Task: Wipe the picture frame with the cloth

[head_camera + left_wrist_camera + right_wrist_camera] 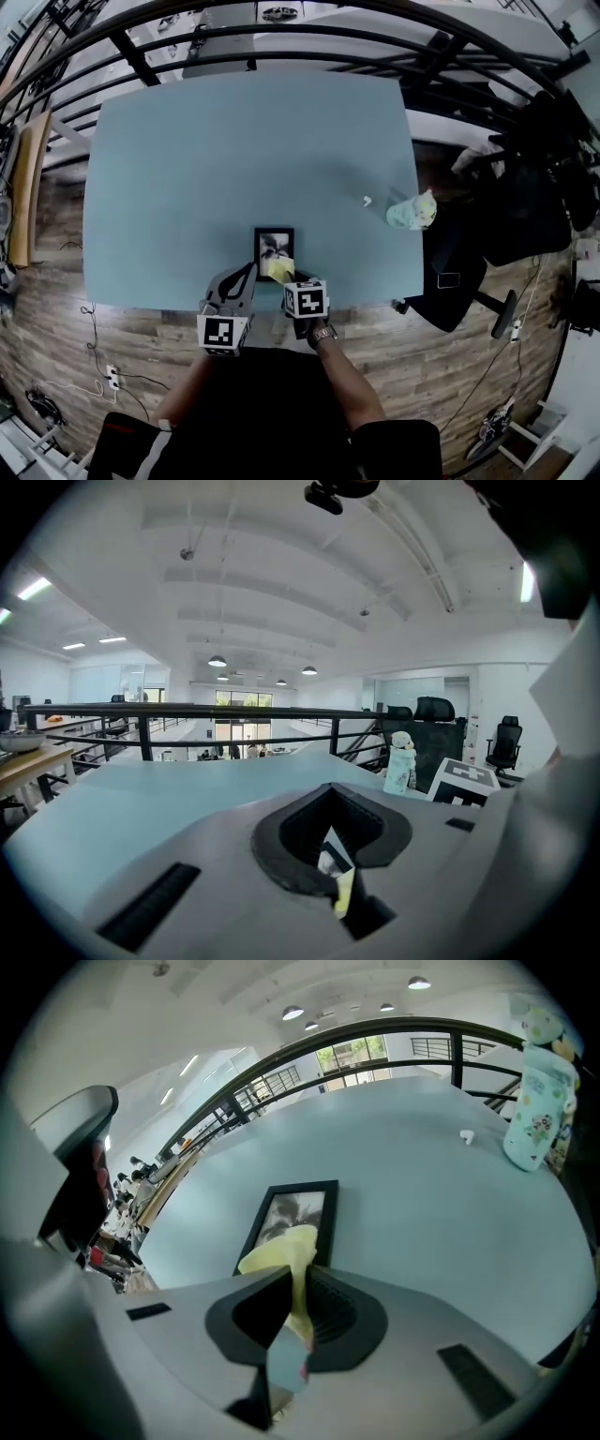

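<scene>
A black picture frame (274,246) lies flat near the front edge of the teal table (187,169). My right gripper (287,279) is shut on a yellow cloth (278,269), which rests on the frame's near end. In the right gripper view the cloth (283,1252) bunches up out of the gripper (298,1283) and covers the lower part of the frame (292,1211). My left gripper (246,275) sits at the frame's near left corner, jaws closed together. Through the left gripper (333,841) only a sliver of frame and cloth (344,892) shows.
A pale green bottle with a plush top (411,212) stands at the table's right edge, a small white object (367,200) just left of it. A black office chair (459,267) stands right of the table. Black railings (281,37) run beyond the far edge.
</scene>
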Available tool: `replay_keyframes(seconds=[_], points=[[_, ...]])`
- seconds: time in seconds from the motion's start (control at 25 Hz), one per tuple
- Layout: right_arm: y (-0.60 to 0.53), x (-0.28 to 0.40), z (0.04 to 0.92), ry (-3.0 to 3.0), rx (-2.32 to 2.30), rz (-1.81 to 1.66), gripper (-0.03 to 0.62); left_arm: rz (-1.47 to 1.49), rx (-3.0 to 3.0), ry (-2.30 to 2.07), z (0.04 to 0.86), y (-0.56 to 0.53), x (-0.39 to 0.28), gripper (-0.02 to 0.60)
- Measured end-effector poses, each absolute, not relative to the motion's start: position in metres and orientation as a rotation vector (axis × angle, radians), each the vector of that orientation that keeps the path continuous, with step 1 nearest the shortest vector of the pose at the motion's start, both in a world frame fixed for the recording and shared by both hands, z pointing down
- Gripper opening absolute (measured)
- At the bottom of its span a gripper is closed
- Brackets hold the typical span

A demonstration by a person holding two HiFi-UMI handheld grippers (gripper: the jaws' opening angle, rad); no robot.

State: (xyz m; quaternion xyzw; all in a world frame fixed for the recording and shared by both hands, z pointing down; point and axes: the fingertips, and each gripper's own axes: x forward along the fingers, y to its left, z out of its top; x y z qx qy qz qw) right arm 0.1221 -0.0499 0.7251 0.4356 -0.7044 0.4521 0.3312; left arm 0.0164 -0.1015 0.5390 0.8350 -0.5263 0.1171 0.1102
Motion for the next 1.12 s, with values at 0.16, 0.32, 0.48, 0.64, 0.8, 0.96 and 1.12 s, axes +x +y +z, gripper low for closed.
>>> replay_keyframes(seconds=[0.16, 0.32, 0.48, 0.64, 0.8, 0.96, 1.12], points=[[-0.051, 0.135, 0.724, -1.830, 1.181, 1.198, 0.035, 0.355, 2.496, -1.508, 0.536, -0.105, 0.030, 0.000], [-0.054, 0.140, 0.724, -1.829, 1.190, 1.203, 0.036, 0.366, 2.507, -1.498, 0.544, -0.106, 0.035, 0.000], [-0.061, 0.141, 0.722, -1.838, 1.174, 1.184, 0.035, 0.351, 2.503, -1.528, 0.535, -0.114, 0.036, 0.000], [-0.074, 0.138, 0.722, -1.843, 1.151, 1.158, 0.036, 0.351, 2.473, -1.558, 0.539, -0.118, 0.027, 0.002], [-0.091, 0.134, 0.722, -1.854, 1.132, 1.139, 0.035, 0.348, 2.448, -1.583, 0.544, -0.127, 0.018, 0.000], [-0.107, 0.134, 0.721, -1.863, 1.115, 1.120, 0.035, 0.336, 2.427, -1.619, 0.543, -0.137, 0.014, 0.000], [-0.122, 0.131, 0.719, -1.877, 1.101, 1.100, 0.035, 0.311, 2.412, -1.643, 0.538, -0.148, 0.011, 0.000]])
